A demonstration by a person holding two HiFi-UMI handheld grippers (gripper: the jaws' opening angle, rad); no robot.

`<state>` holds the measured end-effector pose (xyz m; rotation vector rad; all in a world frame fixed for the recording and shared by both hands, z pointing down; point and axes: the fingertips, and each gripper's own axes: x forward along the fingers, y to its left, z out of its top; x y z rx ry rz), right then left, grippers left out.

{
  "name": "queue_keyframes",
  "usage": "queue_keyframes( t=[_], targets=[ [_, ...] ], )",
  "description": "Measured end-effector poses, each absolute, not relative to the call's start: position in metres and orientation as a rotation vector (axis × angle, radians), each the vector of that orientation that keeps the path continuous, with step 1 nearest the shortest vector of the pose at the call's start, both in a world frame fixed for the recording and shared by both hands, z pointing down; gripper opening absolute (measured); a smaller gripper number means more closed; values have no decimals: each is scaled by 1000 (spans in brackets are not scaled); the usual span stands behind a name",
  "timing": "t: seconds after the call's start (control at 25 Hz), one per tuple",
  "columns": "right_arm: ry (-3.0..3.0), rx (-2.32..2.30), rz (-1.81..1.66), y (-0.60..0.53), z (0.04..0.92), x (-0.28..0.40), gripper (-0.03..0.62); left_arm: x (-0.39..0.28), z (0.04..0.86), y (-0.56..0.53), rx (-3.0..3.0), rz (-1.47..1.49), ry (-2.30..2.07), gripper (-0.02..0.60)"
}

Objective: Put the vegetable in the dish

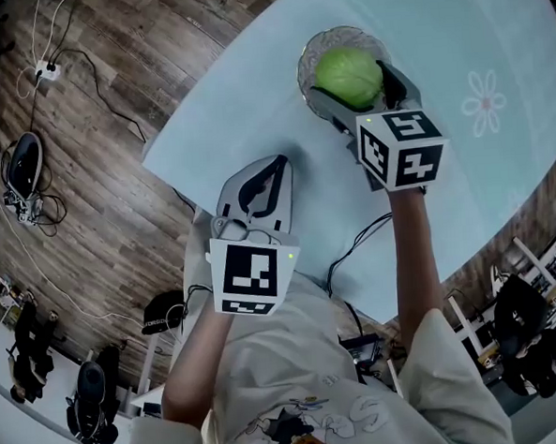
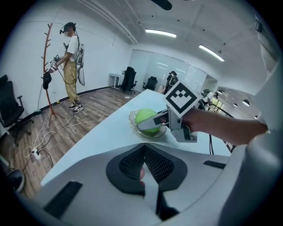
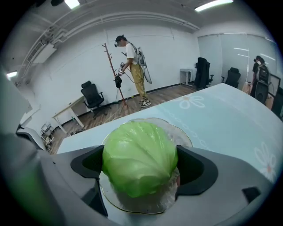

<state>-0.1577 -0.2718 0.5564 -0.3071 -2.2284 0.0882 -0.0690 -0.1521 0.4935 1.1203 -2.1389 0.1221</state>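
A round green cabbage (image 1: 349,74) is held over a clear glass dish (image 1: 310,59) at the far side of the pale table (image 1: 253,124). My right gripper (image 1: 354,84) is shut on the cabbage, one jaw pressed on each side. In the right gripper view the cabbage (image 3: 139,154) fills the gap between the jaws, with the dish rim (image 3: 185,136) showing behind and under it; I cannot tell whether it rests on the glass. My left gripper (image 1: 273,166) hovers near the table's near edge, shut and empty (image 2: 143,161). From there I see the cabbage (image 2: 145,117) and dish (image 2: 132,120).
A black cable (image 1: 355,244) runs over the table's near edge by my right forearm. Flower prints (image 1: 485,102) mark the tabletop. Off the table is wooden floor with cables (image 1: 48,66). A person (image 3: 132,66) stands by a coat rack (image 3: 112,75) far behind.
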Motion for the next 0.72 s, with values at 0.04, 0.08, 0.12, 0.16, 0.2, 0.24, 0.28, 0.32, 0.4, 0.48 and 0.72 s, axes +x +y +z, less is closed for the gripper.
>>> queue_keyframes(
  t=[0.04,0.08,0.12,0.16,0.2,0.24,0.28,0.32,0.4,0.48,0.72],
  targets=[
    [-2211,-303,61,-270,558,-157,494,-68,492,-151,1124,120,-2137,8],
    [-2199,-302,37,-269,560,-156,494,-67,491,-150,1127,119,-2136,8],
    [-2191,-304,22,-268,561,-154,494,-67,490,-150,1131,119,-2136,8],
    [-2187,-306,18,-268,562,-153,494,-66,490,-150,1135,119,-2137,8],
    [-2186,-306,23,-268,563,-152,494,-66,490,-149,1137,120,-2138,8],
    [-2184,-305,32,-268,564,-150,494,-65,491,-149,1138,121,-2139,8],
    [-2181,-302,39,-268,565,-147,494,-64,493,-149,1138,121,-2138,8],
    [-2176,-299,40,-269,566,-142,494,-61,494,-148,1137,120,-2136,8],
    [-2163,-293,18,-269,568,-128,494,-52,496,-146,1137,115,-2130,8],
    [-2159,-279,6,-267,568,-112,492,-39,496,-143,1149,115,-2124,8],
    [-2131,-200,49,-276,577,-74,494,-11,501,-148,1209,142,-2095,8]
  ],
)
